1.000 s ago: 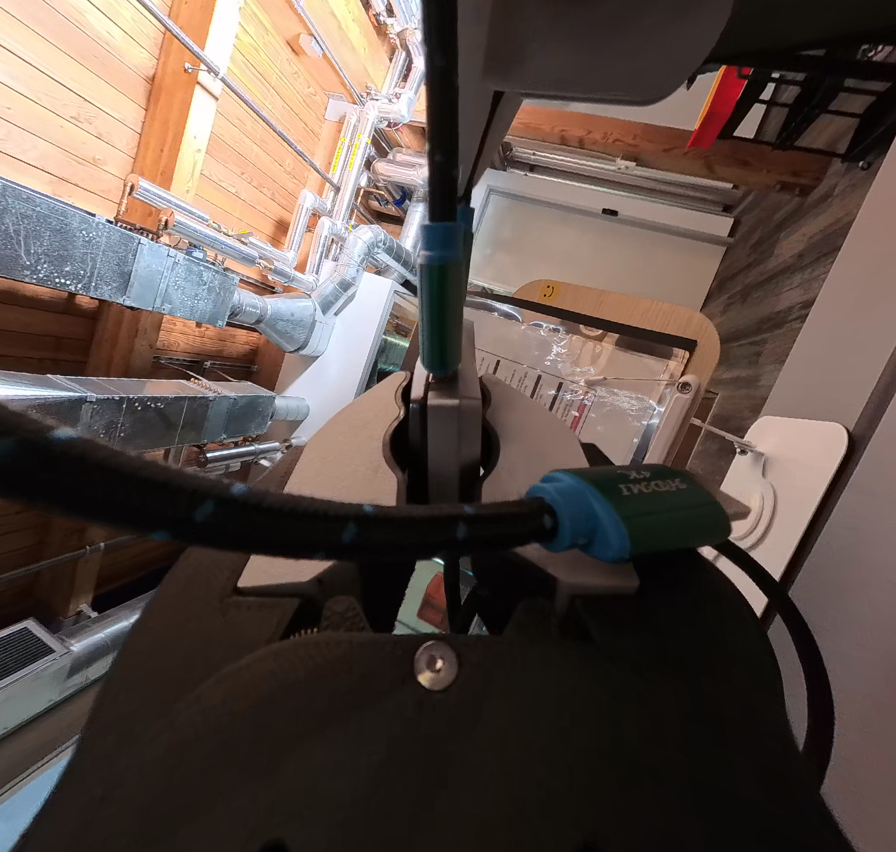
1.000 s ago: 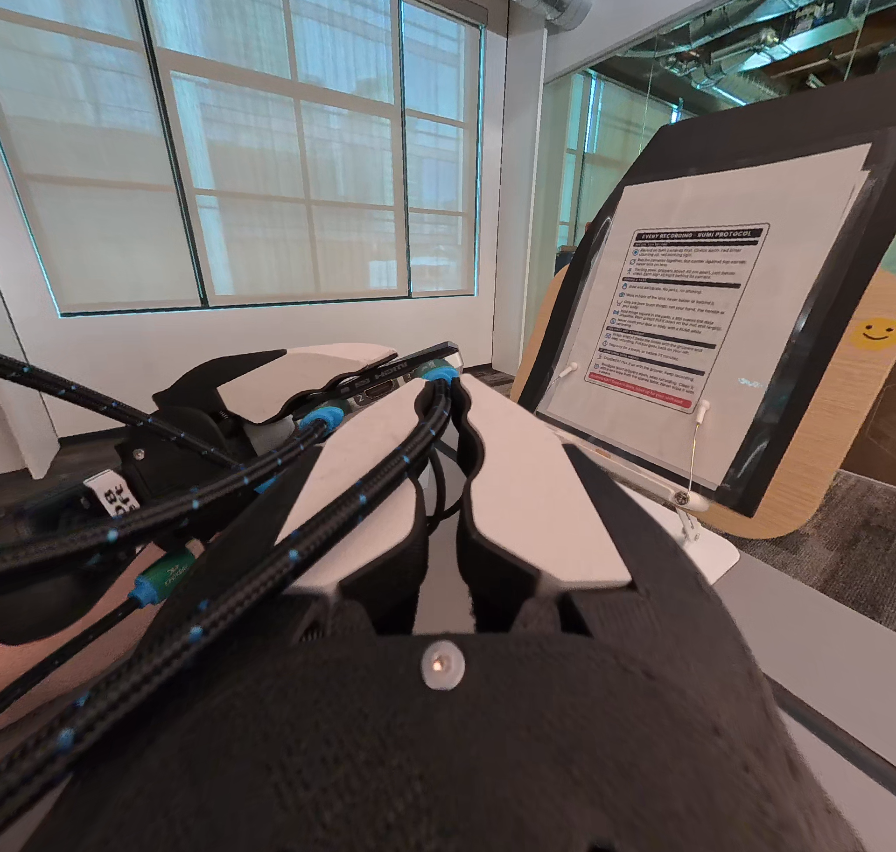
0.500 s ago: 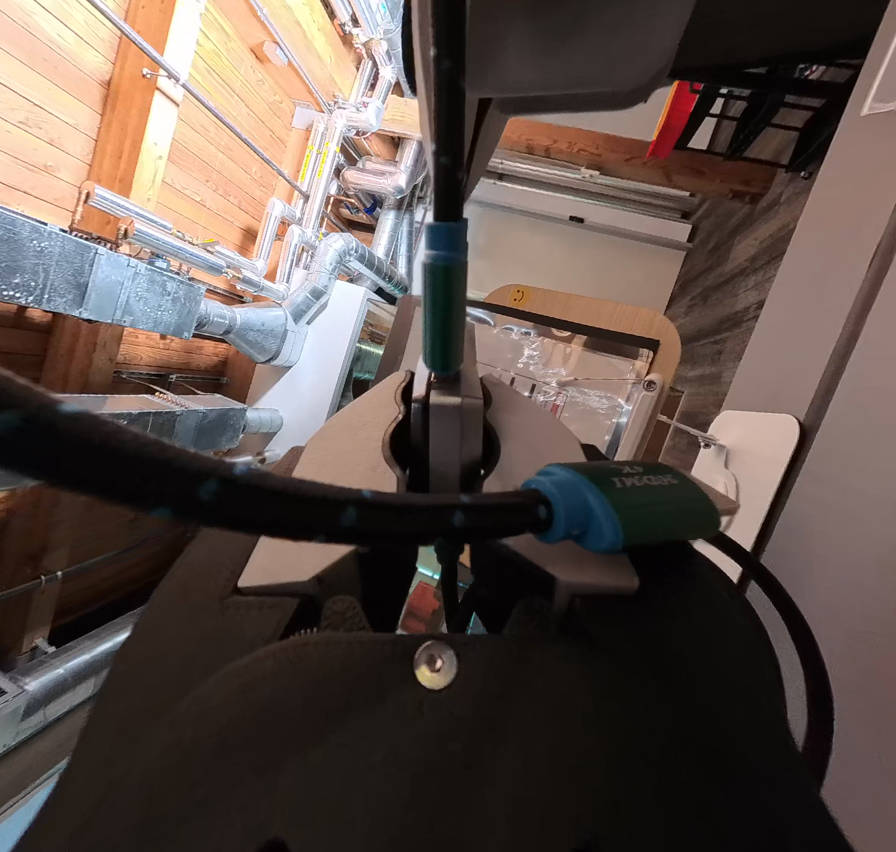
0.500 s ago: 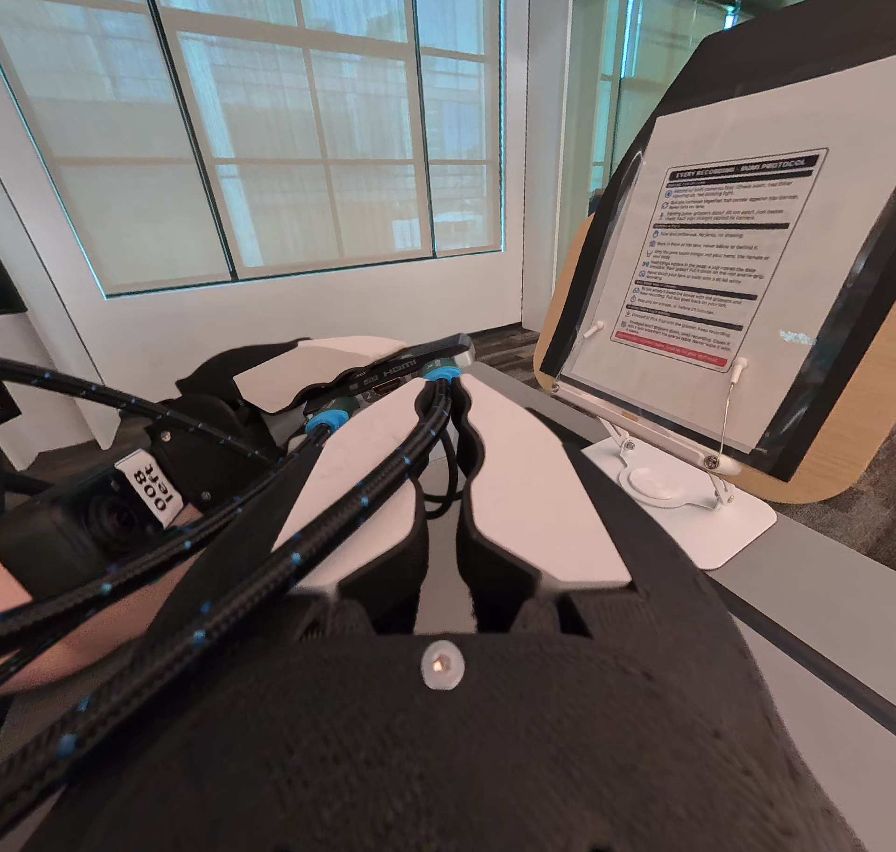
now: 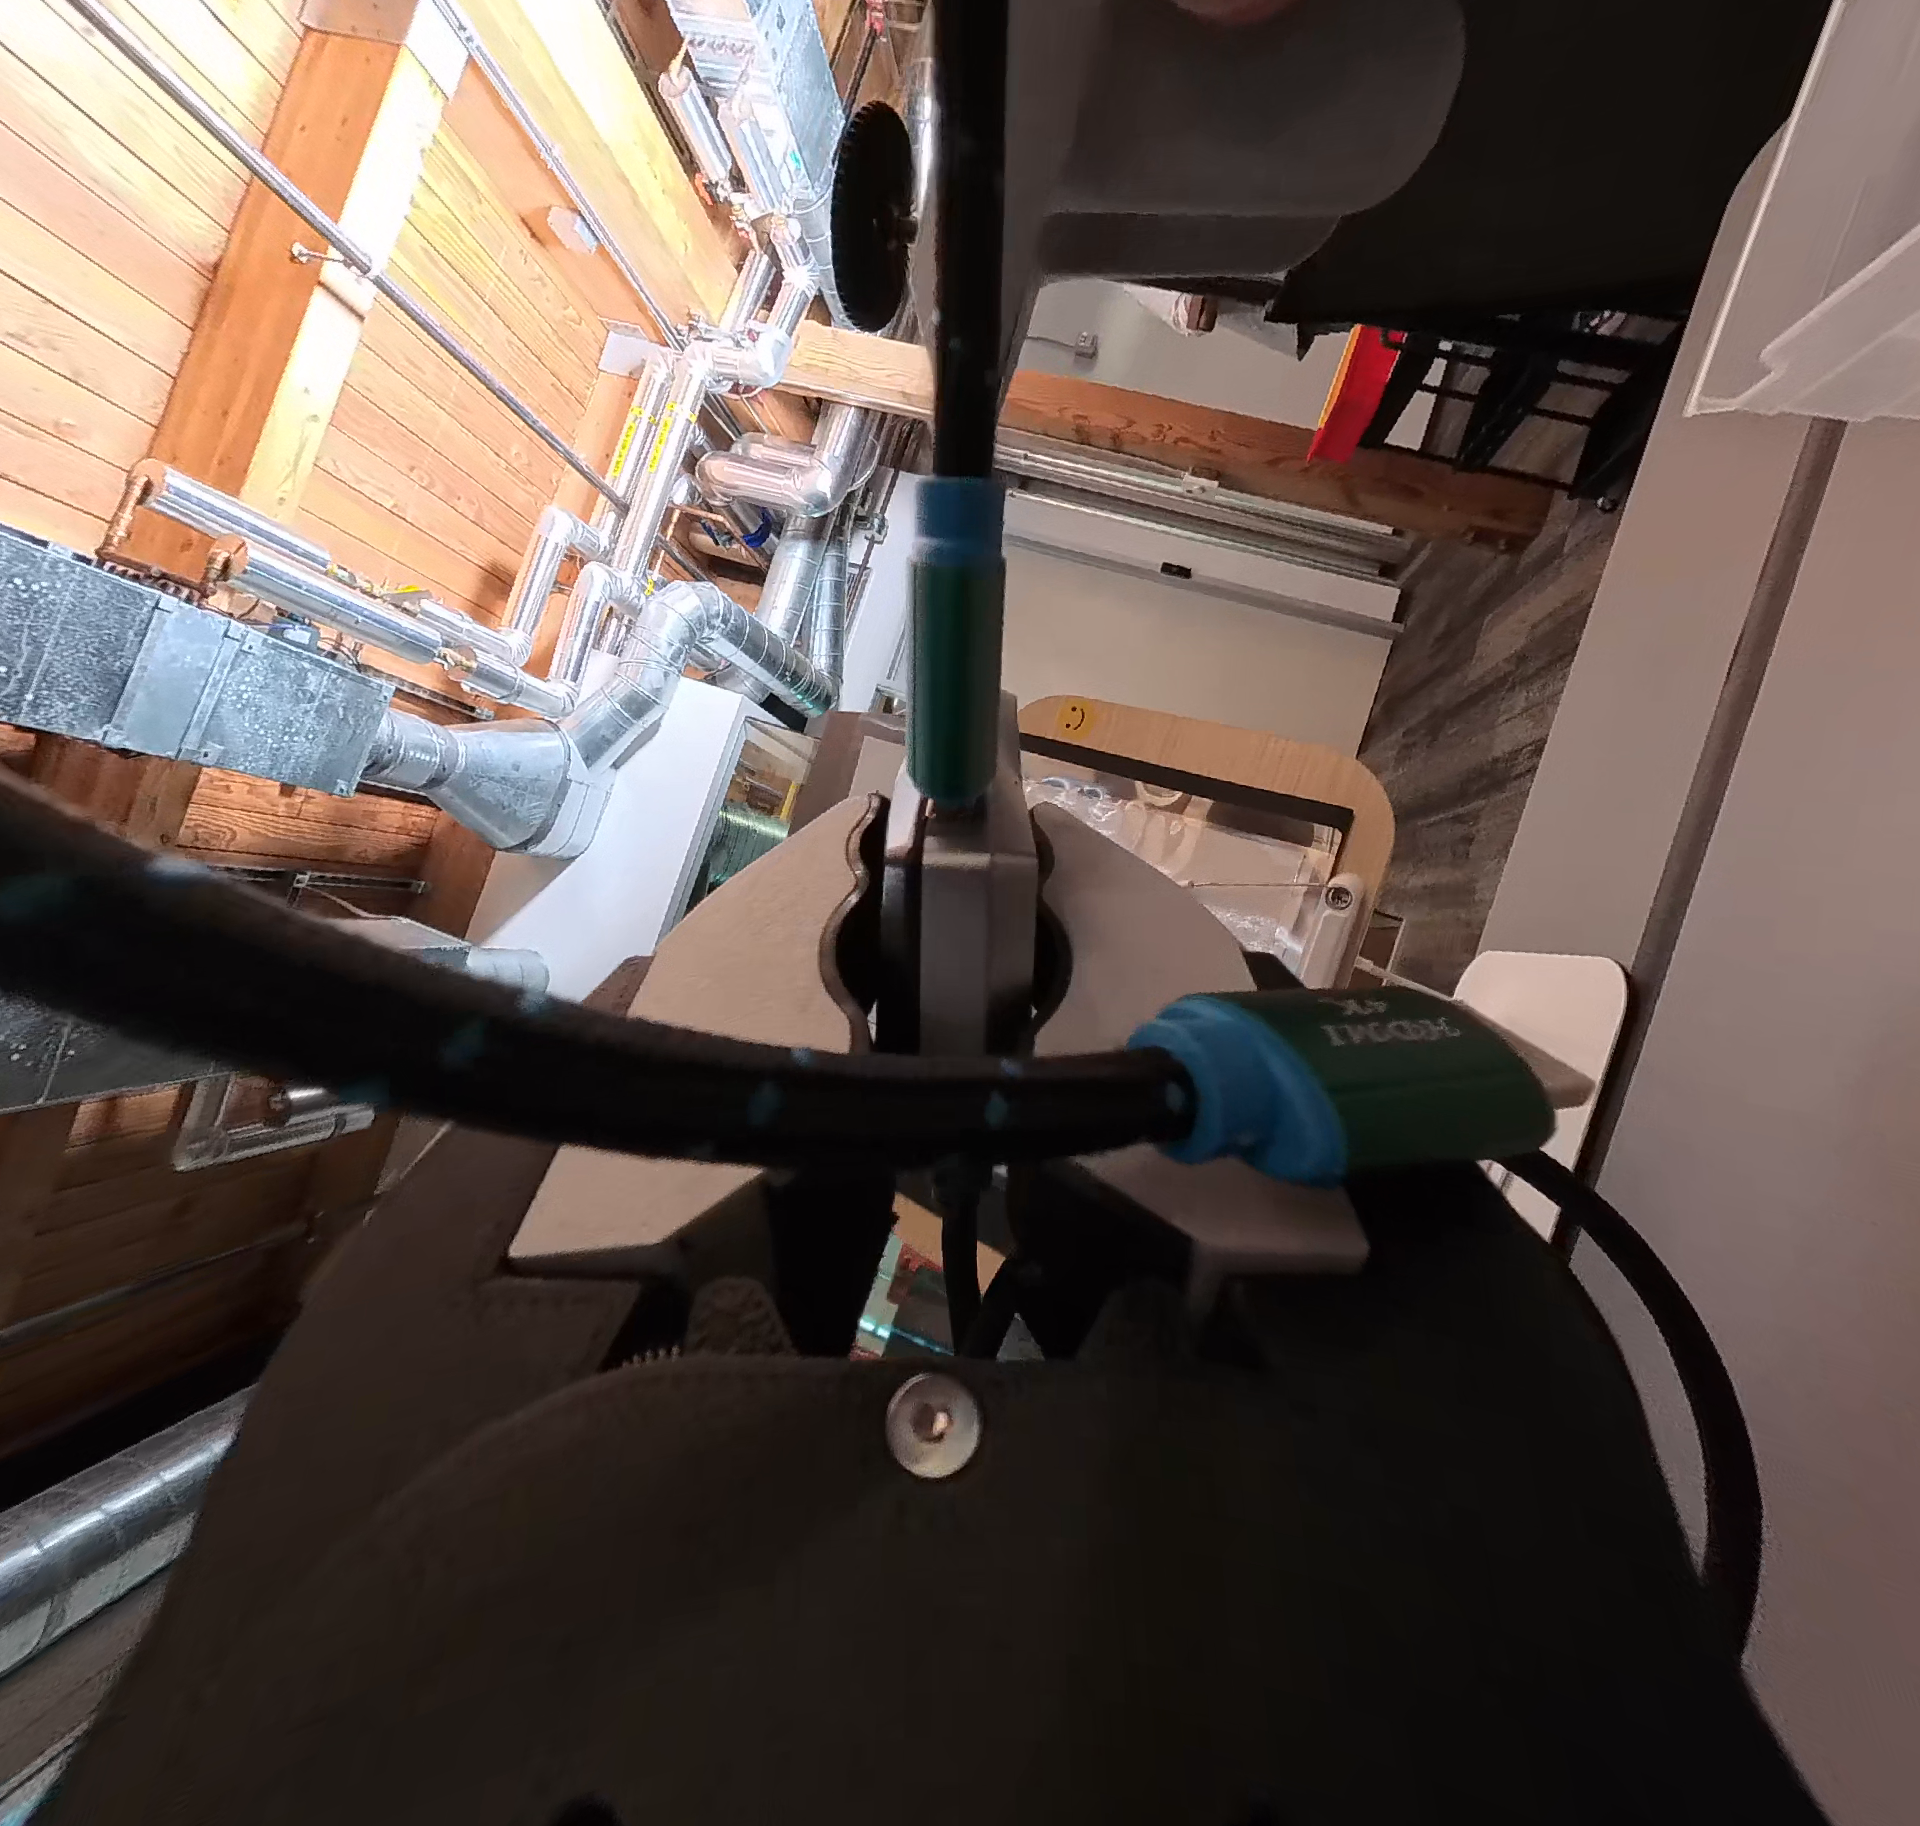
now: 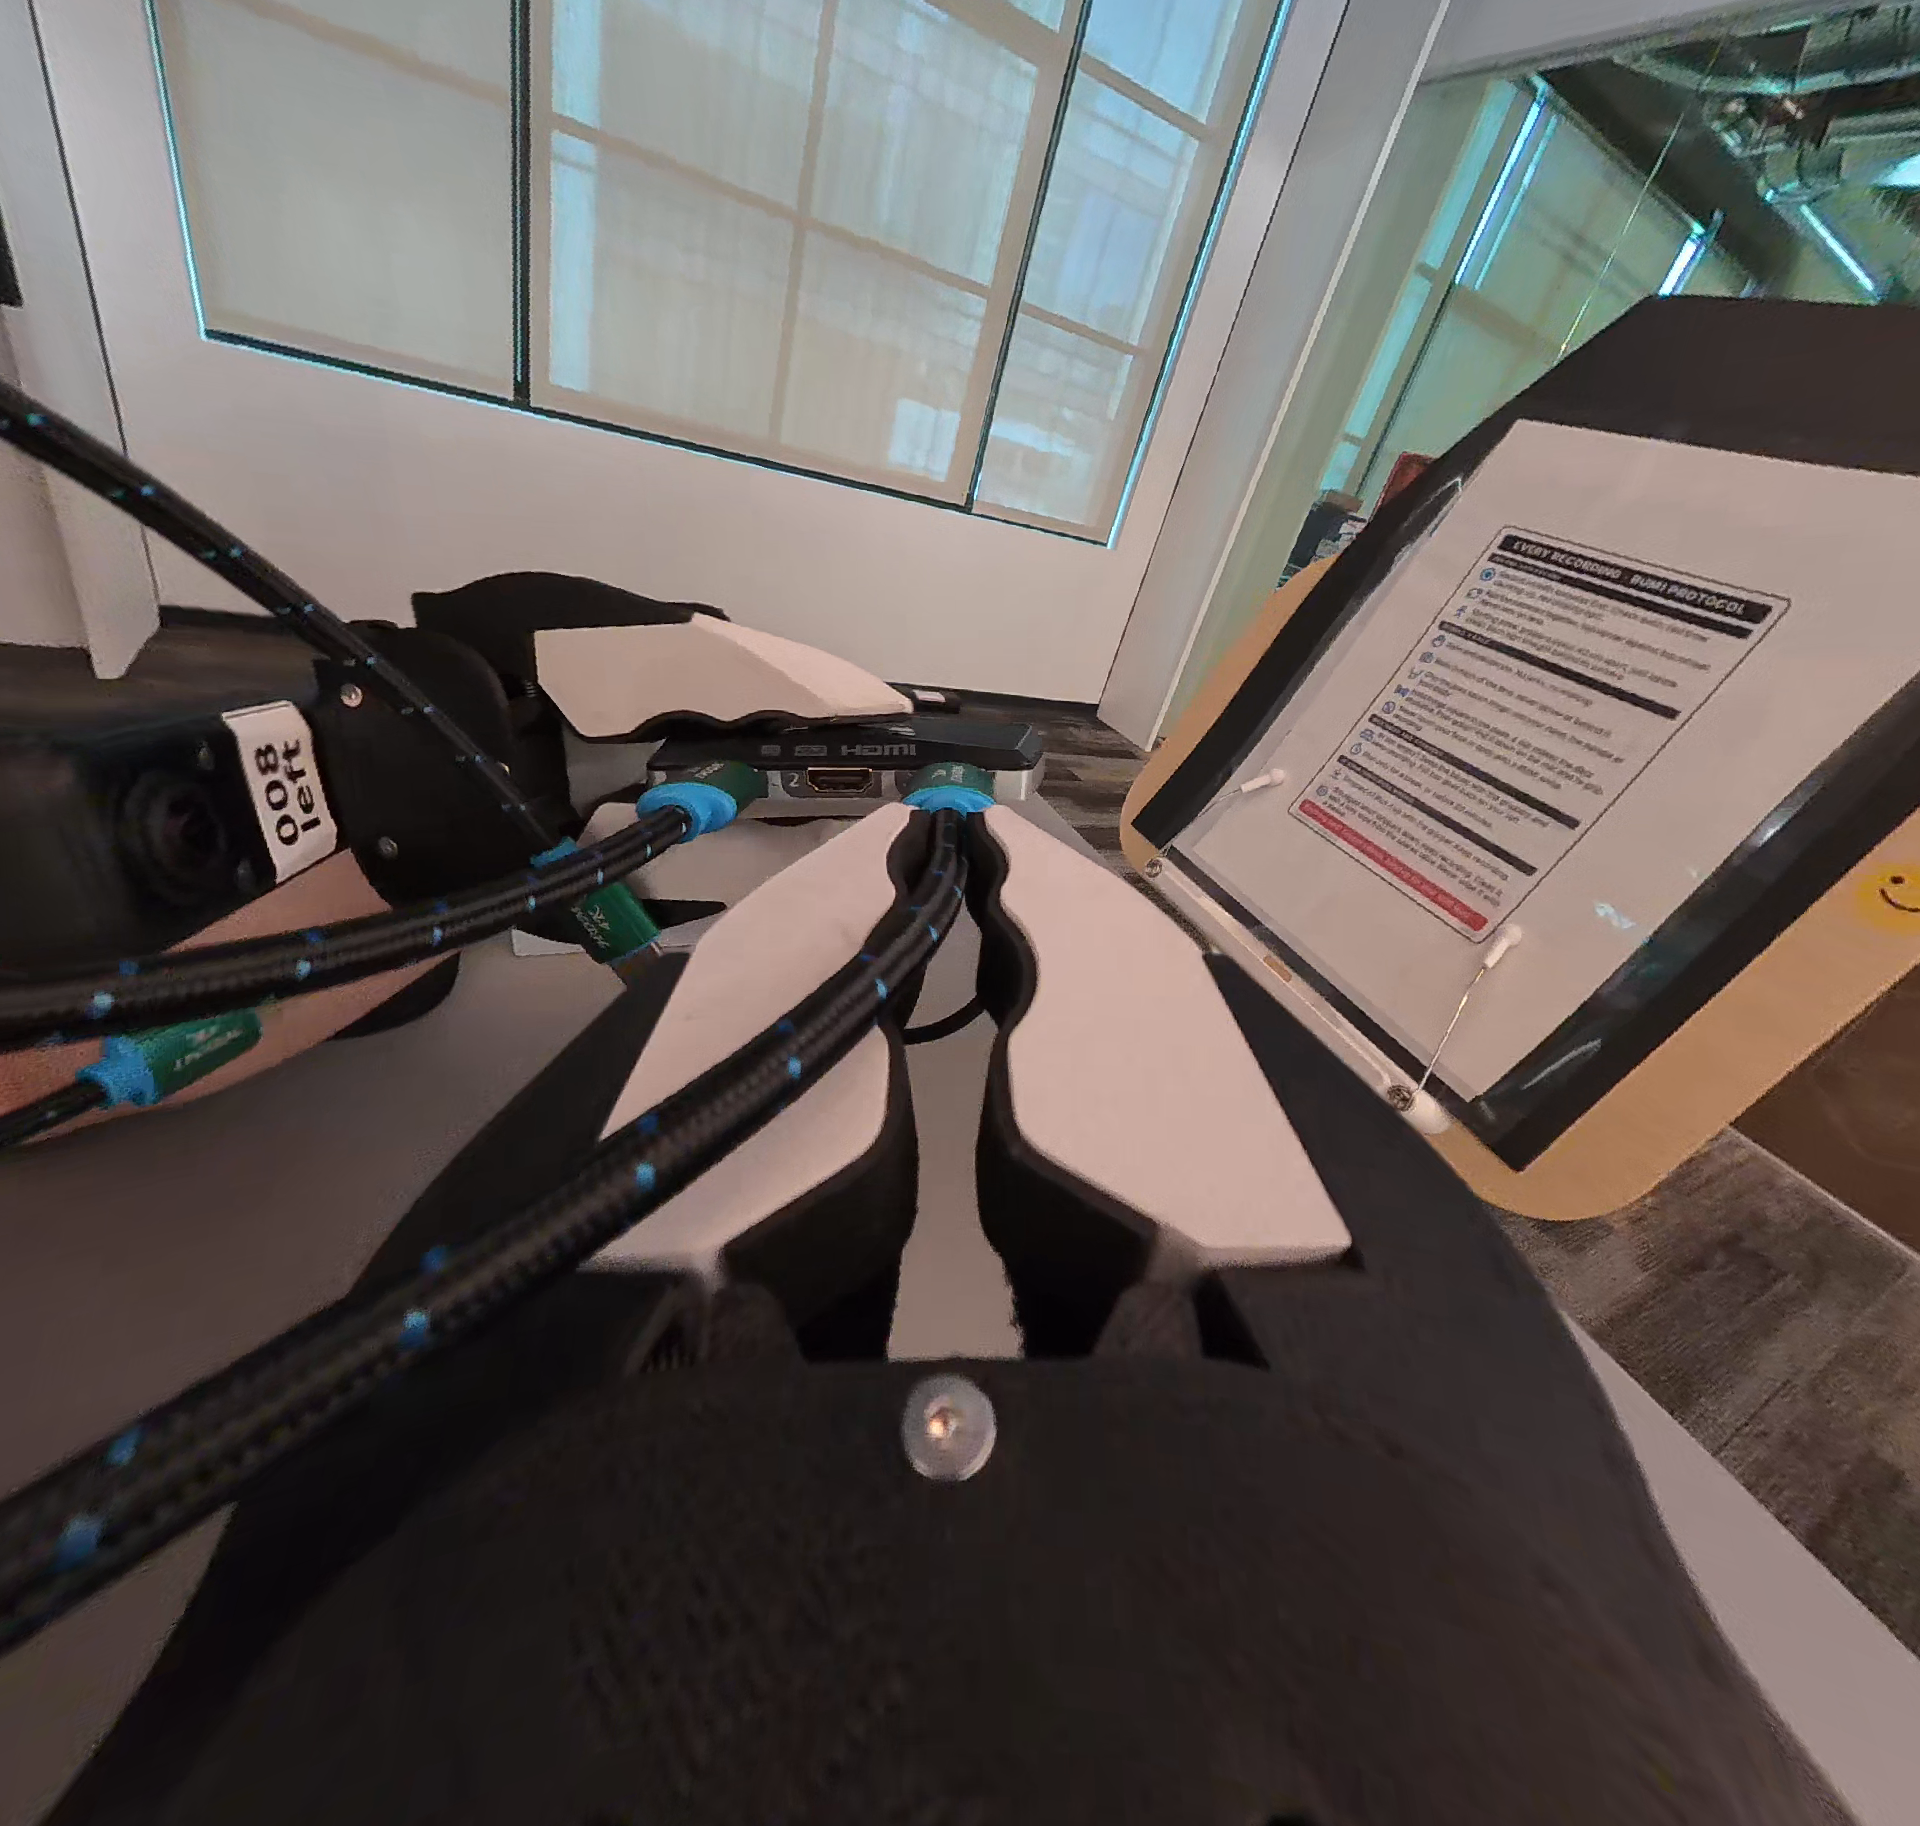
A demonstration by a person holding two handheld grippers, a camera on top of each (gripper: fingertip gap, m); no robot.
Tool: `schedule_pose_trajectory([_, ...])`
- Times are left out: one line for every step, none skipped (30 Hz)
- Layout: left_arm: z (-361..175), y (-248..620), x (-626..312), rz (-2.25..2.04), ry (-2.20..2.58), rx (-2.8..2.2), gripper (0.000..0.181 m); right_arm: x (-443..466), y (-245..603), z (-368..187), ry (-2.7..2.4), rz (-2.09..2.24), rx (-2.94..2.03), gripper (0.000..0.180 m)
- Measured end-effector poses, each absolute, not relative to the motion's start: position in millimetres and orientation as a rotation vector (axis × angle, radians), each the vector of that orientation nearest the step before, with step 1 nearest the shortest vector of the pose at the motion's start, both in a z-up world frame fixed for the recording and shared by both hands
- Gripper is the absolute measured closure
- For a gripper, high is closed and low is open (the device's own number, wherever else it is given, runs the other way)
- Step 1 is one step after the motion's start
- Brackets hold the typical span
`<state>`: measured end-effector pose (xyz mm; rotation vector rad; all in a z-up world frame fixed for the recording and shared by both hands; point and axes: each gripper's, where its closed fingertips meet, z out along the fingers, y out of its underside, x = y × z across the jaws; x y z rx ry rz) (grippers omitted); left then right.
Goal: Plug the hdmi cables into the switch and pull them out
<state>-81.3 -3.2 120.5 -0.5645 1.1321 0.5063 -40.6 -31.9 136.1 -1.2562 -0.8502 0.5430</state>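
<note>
The switch (image 6: pixel 847 750) is a thin dark slab with a pale underside, held off the tabletop (image 6: pixel 260 1205) between the white fingers of the left tool (image 6: pixel 727 706), which clamps it flat from above and below. Along its near edge two green plugs with blue collars are seated, one at the left (image 6: pixel 701 797) and one at the right (image 6: pixel 945 787), with an open port between them. The right tool (image 6: pixel 951 841) is clenched on the braided black cable (image 6: pixel 665 1142) just behind the right plug. A third, loose plug (image 6: pixel 613 929) lies below the switch. The left wrist view shows the switch (image 5: pixel 961 903) edge-on in its own tool (image 5: pixel 956 903), a plug (image 5: pixel 951 675) entering from above and another plug (image 5: pixel 1361 1085) lying across the fingers. Only the right view shows a framed sheet (image 6: pixel 1538 737) on a stand.
</note>
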Motion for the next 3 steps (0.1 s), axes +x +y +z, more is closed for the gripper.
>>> schedule_pose_trajectory([120.3, -4.3, -81.3, 0.501, 1.135, -0.565, 0.159, -40.8, -32.8, 135.7, -0.859, 0.538, -1.257, 0.172])
schedule_pose_trajectory([120.3, -5.1, -81.2, 0.497, 1.137, -0.566, 0.159, -41.0, -33.7, 135.9, -0.863, 0.536, -1.259, 0.172])
schedule_pose_trajectory([120.7, -6.1, -81.2, 0.493, 1.136, -0.567, 0.159, -41.1, -34.5, 136.4, -0.862, 0.54, -1.261, 0.172])
